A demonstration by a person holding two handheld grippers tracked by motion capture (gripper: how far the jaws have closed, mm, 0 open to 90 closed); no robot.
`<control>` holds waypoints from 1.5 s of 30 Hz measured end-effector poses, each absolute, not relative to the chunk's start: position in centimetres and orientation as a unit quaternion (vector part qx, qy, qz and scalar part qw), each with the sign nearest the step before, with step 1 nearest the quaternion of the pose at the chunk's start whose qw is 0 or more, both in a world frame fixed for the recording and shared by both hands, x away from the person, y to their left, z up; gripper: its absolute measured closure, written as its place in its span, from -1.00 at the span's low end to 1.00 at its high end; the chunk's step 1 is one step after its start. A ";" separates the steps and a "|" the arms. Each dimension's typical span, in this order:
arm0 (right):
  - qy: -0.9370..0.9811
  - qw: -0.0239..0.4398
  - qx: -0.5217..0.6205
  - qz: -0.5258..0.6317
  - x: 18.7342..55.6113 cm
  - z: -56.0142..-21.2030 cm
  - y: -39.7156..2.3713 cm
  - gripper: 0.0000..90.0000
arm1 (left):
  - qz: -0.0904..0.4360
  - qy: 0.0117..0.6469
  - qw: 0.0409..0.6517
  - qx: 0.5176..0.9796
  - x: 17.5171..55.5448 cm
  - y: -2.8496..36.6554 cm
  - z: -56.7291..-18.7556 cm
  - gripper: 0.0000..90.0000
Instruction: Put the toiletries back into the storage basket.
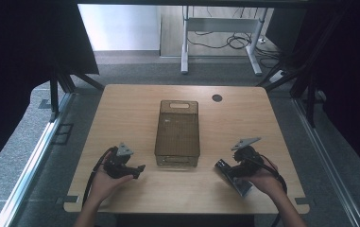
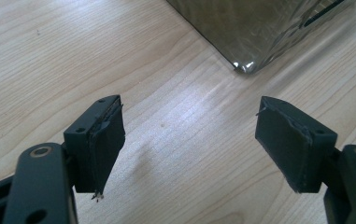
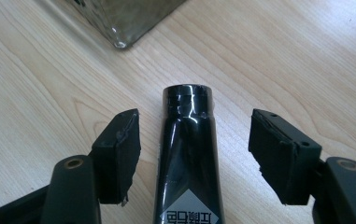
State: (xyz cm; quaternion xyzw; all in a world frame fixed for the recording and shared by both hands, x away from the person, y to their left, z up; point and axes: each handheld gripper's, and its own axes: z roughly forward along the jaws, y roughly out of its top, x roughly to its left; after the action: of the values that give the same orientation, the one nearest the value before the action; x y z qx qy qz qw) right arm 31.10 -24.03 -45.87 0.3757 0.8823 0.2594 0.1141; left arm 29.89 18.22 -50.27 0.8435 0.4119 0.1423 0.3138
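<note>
Currently the black tube (image 3: 187,158) lies flat on the table (image 3: 283,56) between the spread, non-touching jaws of the right hand-held gripper (image 3: 194,149), near the basket (image 1: 177,127). Likely light, glossy, slippery, squeezable; grasp mid-body, not the cap.

The black tube (image 3: 187,154) is cut off at its lower end beside the bin (image 3: 119,18), itself cropped.

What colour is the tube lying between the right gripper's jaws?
Glossy black tube, clearest in the right gripper view.
</note>
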 end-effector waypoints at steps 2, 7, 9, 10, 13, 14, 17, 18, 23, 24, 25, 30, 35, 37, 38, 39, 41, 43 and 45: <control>0.885 0.113 0.373 0.253 31.2 -46.0 -23.9 -0.24 | 0.142 0.413 0.311 0.844 29.9 18.2 -50.4 -0.46; 0.889 0.104 0.378 0.236 31.5 -46.8 -23.6 -0.23 | 0.142 0.411 0.313 0.845 29.8 18.1 -50.3 -0.46; 0.891 0.102 0.378 0.228 31.5 -47.1 -23.5 -0.22 | 0.141 0.411 0.312 0.845 29.9 18.0 -50.4 -0.46; 0.891 0.101 0.380 0.226 31.5 -47.2 -23.5 -0.22 | 0.141 0.411 0.310 0.846 29.9 18.0 -50.5 -0.46; 0.891 0.098 0.386 0.219 31.7 -47.6 -23.6 -0.23 | 0.140 0.411 0.309 0.846 29.9 18.0 -50.5 -0.46; 0.891 0.096 0.386 0.217 31.7 -47.7 -23.7 -0.23 | 0.140 0.410 0.310 0.846 29.9 18.0 -50.5 -0.46; 0.891 0.092 0.389 0.214 31.9 -48.1 -23.8 -0.23 | 0.140 0.410 0.311 0.846 29.9 18.0 -50.5 -0.46; 0.891 0.090 0.391 0.211 31.9 -48.2 -23.7 -0.24 | 0.140 0.410 0.312 0.845 29.9 18.0 -50.4 -0.46; 0.897 0.086 0.386 0.198 32.1 -48.7 -23.3 -0.25 | 0.139 0.411 0.307 0.847 30.0 17.9 -50.7 -0.46; 0.897 0.084 0.386 0.196 32.1 -48.8 -23.2 -0.25 | 0.139 0.411 0.307 0.847 30.0 17.9 -50.7 -0.46; 0.898 0.083 0.386 0.194 32.2 -48.9 -23.1 -0.25 | 0.139 0.409 0.308 0.848 30.0 17.9 -50.6 -0.46; 0.903 0.078 0.385 0.174 32.3 -49.7 -22.6 -0.25 | 0.140 0.409 0.310 0.847 29.9 18.0 -50.5 -0.46; 0.906 0.077 0.386 0.159 32.3 -50.3 -22.5 -0.25 | 0.140 0.410 0.310 0.846 30.0 18.0 -50.5 -0.46; 0.905 0.075 0.388 0.158 32.4 -50.5 -22.6 -0.25 | 0.140 0.411 0.309 0.846 30.0 18.0 -50.6 -0.46; 0.905 0.075 0.388 0.158 32.4 -50.5 -22.7 -0.25 | 0.140 0.411 0.309 0.846 30.0 18.0 -50.6 -0.46; 0.905 0.076 0.388 0.158 32.4 -50.4 -22.7 -0.25 | 0.140 0.410 0.309 0.847 30.0 18.0 -50.5 -0.46; 0.905 0.075 0.388 0.155 32.5 -50.4 -22.8 -0.21 | 0.140 0.410 0.310 0.847 29.9 17.9 -50.5 -0.46; 0.907 0.071 0.387 0.151 32.4 -50.3 -22.8 -0.17 | 0.140 0.409 0.310 0.847 29.9 17.9 -50.5 -0.46; 0.909 0.068 0.385 0.144 32.3 -50.4 -22.7 -0.12 | 0.139 0.409 0.309 0.847 29.9 17.9 -50.6 -0.46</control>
State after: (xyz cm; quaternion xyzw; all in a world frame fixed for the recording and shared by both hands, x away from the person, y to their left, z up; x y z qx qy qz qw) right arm 32.30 -22.70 -50.38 0.3853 0.9089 0.1444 0.0682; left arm 29.92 17.86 -50.56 0.8474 0.4088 0.1394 0.3087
